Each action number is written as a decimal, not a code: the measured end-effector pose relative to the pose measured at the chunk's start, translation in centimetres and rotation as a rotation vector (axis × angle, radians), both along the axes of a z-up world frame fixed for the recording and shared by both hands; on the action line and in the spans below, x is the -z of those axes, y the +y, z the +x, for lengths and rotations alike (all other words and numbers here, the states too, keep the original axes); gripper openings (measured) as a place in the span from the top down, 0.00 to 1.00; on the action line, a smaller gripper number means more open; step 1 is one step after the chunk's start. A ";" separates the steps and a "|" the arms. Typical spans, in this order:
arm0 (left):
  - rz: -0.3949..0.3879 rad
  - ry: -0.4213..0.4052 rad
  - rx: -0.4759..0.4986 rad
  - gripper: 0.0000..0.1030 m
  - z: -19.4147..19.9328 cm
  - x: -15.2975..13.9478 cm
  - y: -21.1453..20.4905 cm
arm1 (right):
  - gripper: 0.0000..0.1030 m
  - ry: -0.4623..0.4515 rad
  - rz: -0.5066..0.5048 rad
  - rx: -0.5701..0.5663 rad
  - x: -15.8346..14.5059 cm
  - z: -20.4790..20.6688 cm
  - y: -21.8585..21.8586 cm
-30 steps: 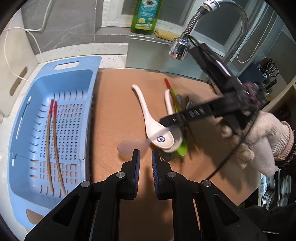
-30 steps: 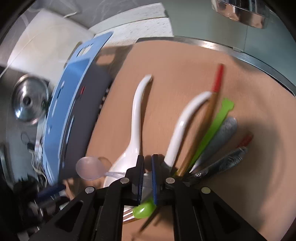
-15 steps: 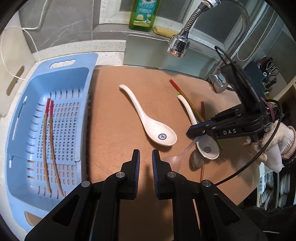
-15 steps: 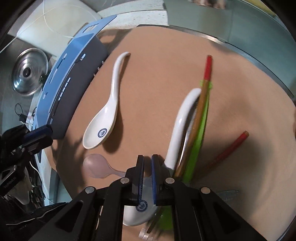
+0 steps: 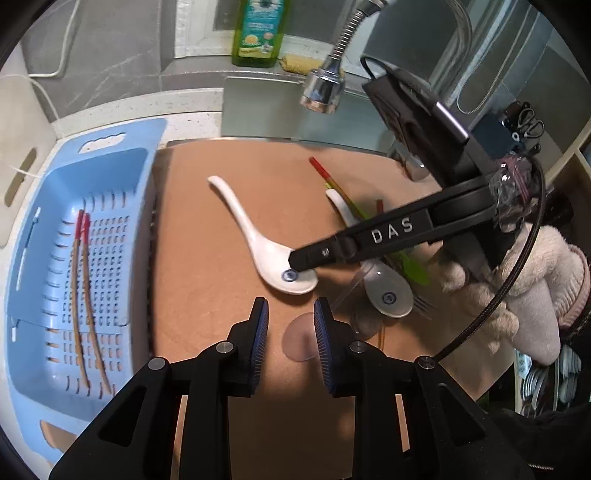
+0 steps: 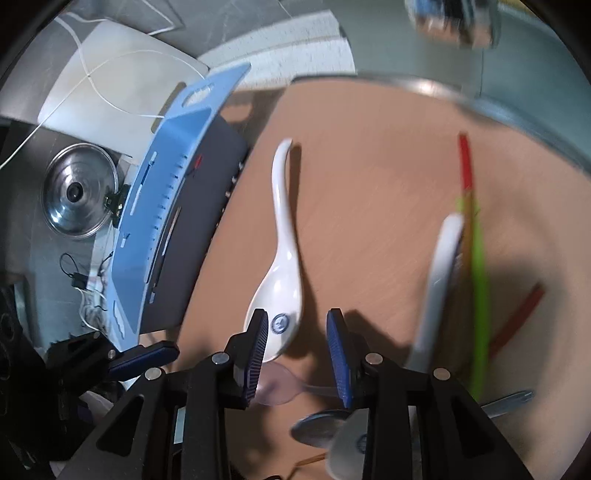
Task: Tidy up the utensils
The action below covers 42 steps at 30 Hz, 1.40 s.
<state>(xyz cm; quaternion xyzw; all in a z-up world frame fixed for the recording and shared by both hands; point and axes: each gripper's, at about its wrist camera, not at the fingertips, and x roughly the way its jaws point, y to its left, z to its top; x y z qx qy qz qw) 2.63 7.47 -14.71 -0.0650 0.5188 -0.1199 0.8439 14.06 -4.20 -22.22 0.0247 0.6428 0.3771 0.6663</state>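
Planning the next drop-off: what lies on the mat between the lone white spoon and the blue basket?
Nothing; in the left wrist view, bare brown mat separates the white spoon from the blue basket.

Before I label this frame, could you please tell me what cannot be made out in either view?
- Left wrist view: the right gripper lies across the white spoon, hiding part of its bowl and whether the gripper touches it.
- Left wrist view: the green utensil and the fork are largely covered by the gripper.
- Right wrist view: the second white spoon and the faucet head are motion-blurred.
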 end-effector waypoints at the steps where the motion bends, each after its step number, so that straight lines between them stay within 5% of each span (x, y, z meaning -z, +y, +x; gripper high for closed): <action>1: 0.004 0.001 -0.010 0.77 -0.1 0.0 0.4 | 0.71 0.012 0.008 -0.002 0.2 -0.1 0.4; 7: 0.021 0.007 -0.050 0.77 -0.6 0.0 2.1 | 0.71 0.083 0.096 -0.021 0.0 -1.0 2.5; 11: 0.035 0.001 -0.051 0.77 -0.7 -0.1 2.4 | 0.71 0.023 0.073 -0.038 -1.1 -1.2 3.0; 15: 0.072 0.005 -0.007 0.77 -0.3 0.3 1.4 | 0.71 -0.003 0.036 0.072 -0.9 0.5 1.4; 24: 0.151 0.016 0.088 0.77 1.6 2.2 -1.7 | 0.70 -0.052 0.079 0.127 -0.9 2.7 2.5; 34: 0.174 0.008 0.064 0.77 2.1 3.7 -0.7 | 0.70 -0.055 -0.010 0.146 0.6 4.2 4.9; 38: 0.149 0.007 0.070 0.87 2.4 4.1 -0.4 | 0.71 -0.084 -0.065 0.133 0.4 4.2 5.8; 42: 0.127 0.004 0.084 0.89 2.5 4.5 -0.3 | 0.82 -0.103 -0.108 0.126 0.5 4.2 6.4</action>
